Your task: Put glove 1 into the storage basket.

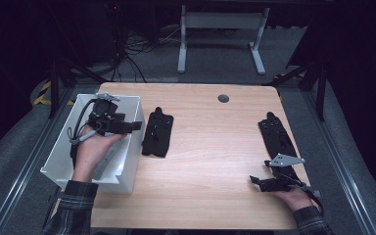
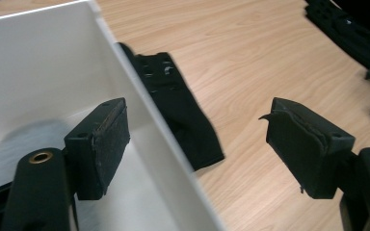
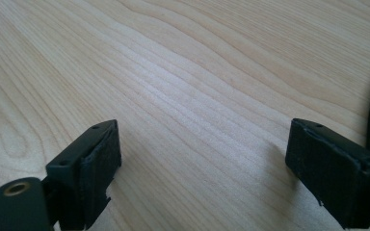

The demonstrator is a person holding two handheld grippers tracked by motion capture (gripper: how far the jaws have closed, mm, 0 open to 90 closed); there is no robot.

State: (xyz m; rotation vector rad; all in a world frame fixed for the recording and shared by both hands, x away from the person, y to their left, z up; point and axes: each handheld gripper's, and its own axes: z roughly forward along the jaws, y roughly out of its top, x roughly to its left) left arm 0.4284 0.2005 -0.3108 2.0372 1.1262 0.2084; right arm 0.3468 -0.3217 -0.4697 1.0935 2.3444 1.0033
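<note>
Both tongs (image 1: 136, 126) (image 1: 252, 181) empty; two black pouches (image 1: 157, 132) (image 1: 276, 134), one white bin (image 1: 127, 169).

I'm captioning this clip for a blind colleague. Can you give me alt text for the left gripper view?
The left gripper holds its two black jaws open and empty above the rim of a white bin. A flat black pouch lies on the wooden table beside the bin.

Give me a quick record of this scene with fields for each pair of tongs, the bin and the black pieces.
left tongs: open, nothing between them, above the white bin's right wall
right tongs: open, empty, low over the table
white bin: on the table's left edge
black pieces: one beside the bin, one at the right edge
</note>
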